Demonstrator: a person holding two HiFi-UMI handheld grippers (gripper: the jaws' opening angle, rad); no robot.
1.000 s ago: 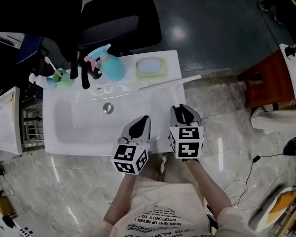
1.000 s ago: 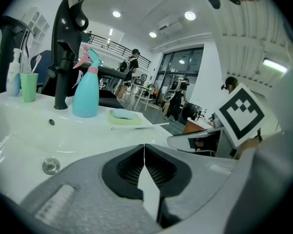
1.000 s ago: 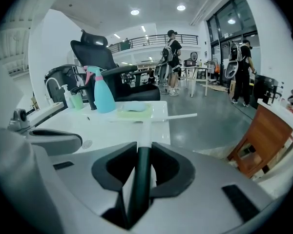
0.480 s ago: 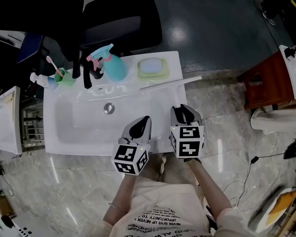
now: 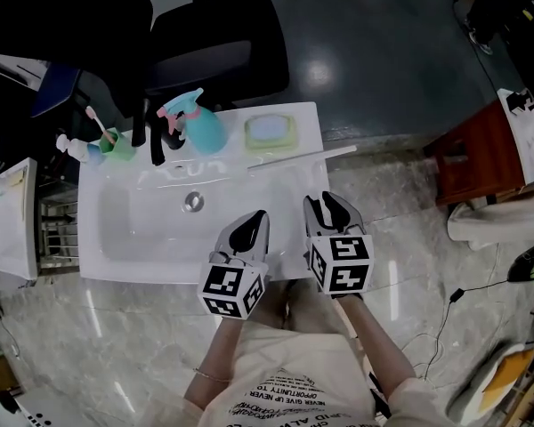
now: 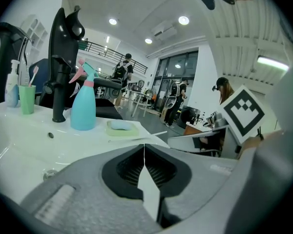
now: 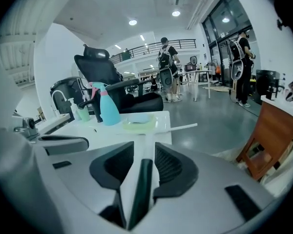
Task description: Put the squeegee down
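Note:
The squeegee (image 5: 298,157), a thin white bar, lies flat on the back right of the white sink top (image 5: 289,225), with its end poking past the right edge. It also shows as a thin white line in the left gripper view (image 6: 136,136) and the right gripper view (image 7: 178,127). My left gripper (image 5: 260,213) hovers over the sink's front edge with its jaws touching (image 6: 144,145) and nothing held. Beside it, my right gripper (image 5: 320,198) is opening; a narrow gap stands between its jaws (image 7: 144,150) with nothing in it. Both grippers are well short of the squeegee.
A black faucet (image 5: 151,132), a blue spray bottle (image 5: 200,123), a green soap dish (image 5: 271,132), a green cup with a toothbrush (image 5: 114,140) and a pump bottle (image 5: 71,147) line the sink's back. Black chairs (image 5: 218,47) stand behind. A red-brown stool (image 5: 472,154) is at the right.
Both grippers keep their place at the sink's front edge and the squeegee lies where it lay. The right gripper's marker cube has tipped a little.

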